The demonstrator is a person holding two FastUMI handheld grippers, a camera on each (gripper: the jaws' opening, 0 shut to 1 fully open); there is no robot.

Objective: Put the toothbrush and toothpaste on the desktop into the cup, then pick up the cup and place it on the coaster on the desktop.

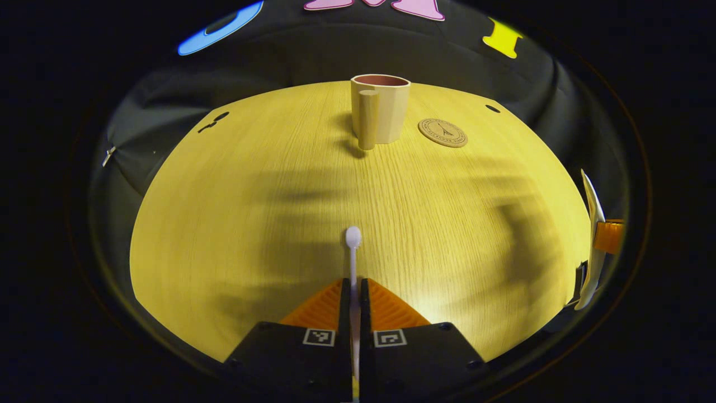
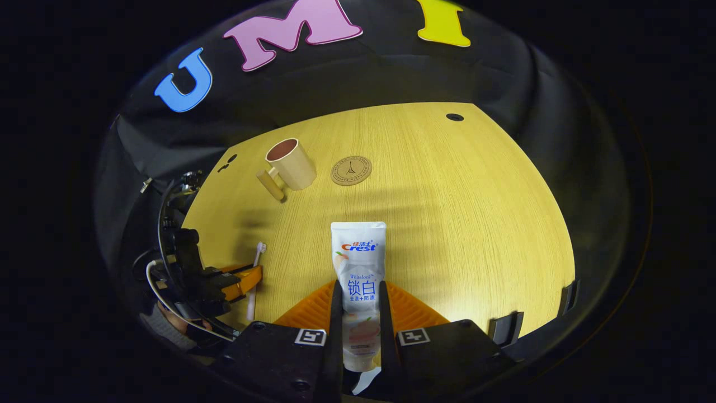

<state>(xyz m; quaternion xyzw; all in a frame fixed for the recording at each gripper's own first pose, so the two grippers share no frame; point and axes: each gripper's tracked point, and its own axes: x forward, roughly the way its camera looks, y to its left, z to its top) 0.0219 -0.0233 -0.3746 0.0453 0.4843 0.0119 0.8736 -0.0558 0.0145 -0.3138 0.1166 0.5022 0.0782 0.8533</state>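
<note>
Toothbrush and toothpaste clamped, one in each gripper, above the tabletop (image 1: 235, 224).

In the left gripper view, the toothbrush (image 1: 353, 246) is pinched between the closed fingers of the left gripper (image 1: 353, 291), its head pointed forward past the tips. In the right gripper view, the toothpaste (image 2: 359, 263) is squeezed by the right gripper (image 2: 358, 296), the tube's flat end extended ahead. Farther off, the cup (image 1: 381, 106) is seen standing upright with its handle, and the coaster (image 1: 443, 132) lies just beside it, apart.
</note>
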